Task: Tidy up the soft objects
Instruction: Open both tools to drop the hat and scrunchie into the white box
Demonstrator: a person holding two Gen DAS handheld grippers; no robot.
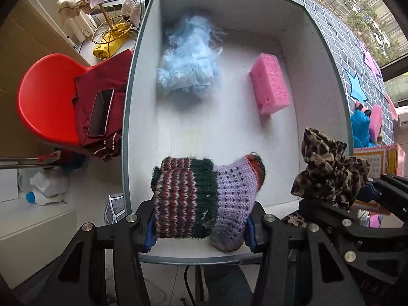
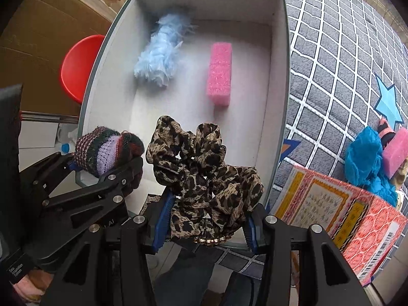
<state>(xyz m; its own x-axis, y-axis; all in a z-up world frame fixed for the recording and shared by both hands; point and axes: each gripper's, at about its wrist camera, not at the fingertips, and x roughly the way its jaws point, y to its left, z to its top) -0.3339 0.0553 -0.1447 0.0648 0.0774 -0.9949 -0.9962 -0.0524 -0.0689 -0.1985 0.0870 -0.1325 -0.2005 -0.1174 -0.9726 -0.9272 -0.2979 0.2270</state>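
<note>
White cardboard lines the big open grey-edged box [image 1: 288, 20] that fills the middle of both views. Two things already lie on its floor: a fluffy pale-blue feathery bundle [image 1: 187, 63] at upper centre and, well apart to its right, a pink rectangular foam sponge [image 1: 270, 84].

The left gripper [image 1: 200, 227] is clamped on a striped knitted woollen piece in maroon, dark green and lilac [image 1: 204, 199], held over the box's near end at lower centre. The right gripper [image 2: 207, 227] is closed on a crumpled leopard-print fabric scrunchie [image 2: 201, 170] (a gold bead trim shows at its lower edge), also above the near end.

By my reckoning the job is about half done: two items stowed, two to release, while a bright-blue mesh puff [image 2: 362, 158] and another pink sponge [image 2: 396, 150] wait at right, outside the box on the grey grid-patterned cloth [image 2: 331, 51].
</note>
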